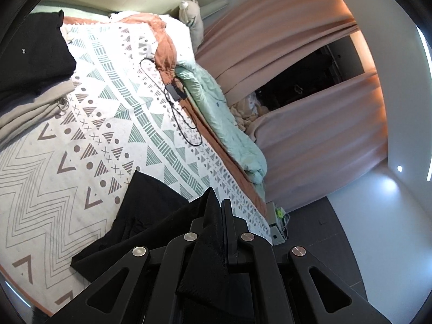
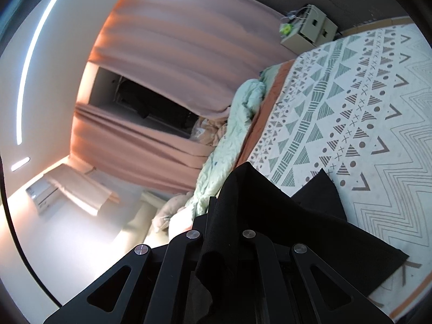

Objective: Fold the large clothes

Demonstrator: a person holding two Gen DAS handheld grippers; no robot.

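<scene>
Both hand-held grippers, left (image 1: 220, 216) and right (image 2: 216, 210), clamped on black garment (image 1: 151, 216); garment trails onto patterned blanket (image 1: 81, 148).

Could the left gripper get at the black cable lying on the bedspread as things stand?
Probably not yet: the left gripper is shut on the black garment. The black cable lies uncovered farther across the bedspread.

My left gripper (image 1: 220, 208): showing black, with silver pivot pins
My right gripper (image 2: 216, 202): showing black too, same silver pins
Garment I am holding (image 1: 151, 216): looking plain black
Bedspread (image 1: 113, 124): showing white with grey-green striped triangles, brown dots, crosses and grey zigzags
Quilt (image 1: 216, 102): looking pale mint green
Curtains (image 1: 283, 40): glowing dusty pink
Folded pile (image 1: 32, 54): showing black over beige
Cable (image 1: 178, 113): looking black
</scene>
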